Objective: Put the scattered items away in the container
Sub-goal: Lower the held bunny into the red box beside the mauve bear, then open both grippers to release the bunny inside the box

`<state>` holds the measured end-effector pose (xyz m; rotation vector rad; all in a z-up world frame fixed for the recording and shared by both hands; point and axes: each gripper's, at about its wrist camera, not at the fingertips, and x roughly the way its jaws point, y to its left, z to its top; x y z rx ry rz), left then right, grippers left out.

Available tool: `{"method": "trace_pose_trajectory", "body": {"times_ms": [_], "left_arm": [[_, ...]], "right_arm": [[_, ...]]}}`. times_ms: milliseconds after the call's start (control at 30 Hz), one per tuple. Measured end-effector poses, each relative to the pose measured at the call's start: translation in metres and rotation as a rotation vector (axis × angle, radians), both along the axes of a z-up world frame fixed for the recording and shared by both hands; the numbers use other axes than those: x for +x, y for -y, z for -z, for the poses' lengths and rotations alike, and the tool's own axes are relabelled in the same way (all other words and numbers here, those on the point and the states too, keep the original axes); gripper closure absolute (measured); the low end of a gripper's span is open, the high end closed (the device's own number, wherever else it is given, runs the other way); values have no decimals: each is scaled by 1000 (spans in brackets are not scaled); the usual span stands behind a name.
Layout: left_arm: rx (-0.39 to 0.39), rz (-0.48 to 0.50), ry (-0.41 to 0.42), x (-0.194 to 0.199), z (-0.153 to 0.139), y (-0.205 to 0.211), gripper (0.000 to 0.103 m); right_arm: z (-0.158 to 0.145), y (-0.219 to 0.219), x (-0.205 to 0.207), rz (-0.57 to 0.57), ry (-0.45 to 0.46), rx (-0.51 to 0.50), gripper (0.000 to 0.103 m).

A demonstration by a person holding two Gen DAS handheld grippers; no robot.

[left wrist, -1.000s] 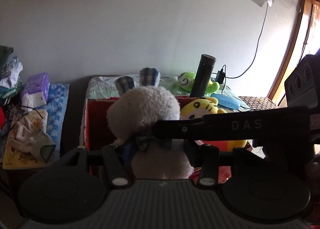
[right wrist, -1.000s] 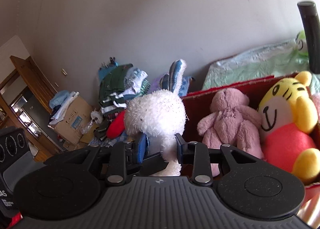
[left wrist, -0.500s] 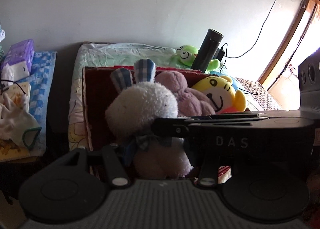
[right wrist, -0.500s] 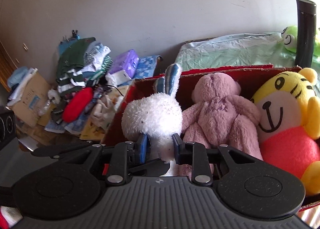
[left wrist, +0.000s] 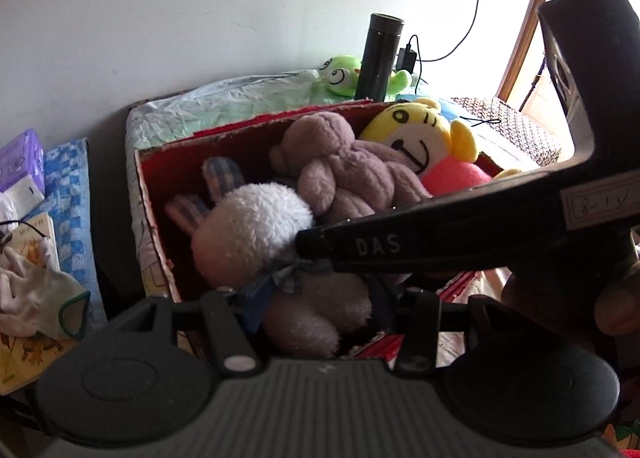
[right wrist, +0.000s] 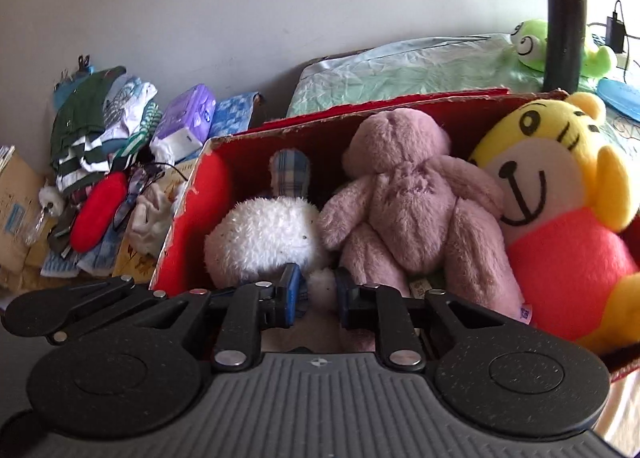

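A white plush rabbit point(left wrist: 256, 230) with checked ears sits at the left end of the red cardboard box point(left wrist: 160, 186), beside a pink teddy bear point(left wrist: 348, 174) and a yellow tiger toy point(left wrist: 424, 138). My left gripper point(left wrist: 312, 298) is shut on the rabbit's body. My right gripper point(right wrist: 316, 290) is shut on the rabbit point(right wrist: 264, 242) low down, inside the box point(right wrist: 192, 218). The right gripper's body crosses the left wrist view. The teddy bear point(right wrist: 412, 202) and the tiger toy point(right wrist: 552, 198) lean against the box's back wall.
A green frog plush point(left wrist: 344, 74) and a tall black flask point(left wrist: 380, 54) stand on the bed behind the box. To the left lie a purple tissue pack point(right wrist: 188, 114), folded clothes point(right wrist: 100, 114), a red pouch point(right wrist: 96, 210) and a white glove point(left wrist: 36, 294).
Both grippers have lowered the rabbit from above the box rim down into the box's left end, beside the pink teddy.
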<state>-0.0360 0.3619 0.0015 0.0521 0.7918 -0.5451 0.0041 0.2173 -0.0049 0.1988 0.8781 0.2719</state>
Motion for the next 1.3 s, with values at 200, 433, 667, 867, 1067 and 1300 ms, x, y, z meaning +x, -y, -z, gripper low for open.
{"method": "trace_pose_trajectory", "body": {"times_ms": [200, 433, 667, 867, 1067, 1300], "left_arm": [[-7, 17, 16, -2, 1, 0, 45], [-18, 20, 20, 0, 0, -1, 42], [-13, 11, 18, 2, 1, 1, 39], [-22, -42, -12, 2, -3, 1, 28], [24, -124, 19, -1, -14, 8, 14], [63, -188, 38, -4, -24, 15, 4]], "right_arm": [[2, -5, -8, 18, 29, -25, 84], [7, 8, -11, 66, 4, 80, 83], [9, 10, -19, 57, 32, 86, 83], [-3, 21, -31, 84, 79, 137, 83], [-17, 27, -48, 113, 141, 89, 82], [-24, 43, -59, 173, 149, 81, 79]]}}
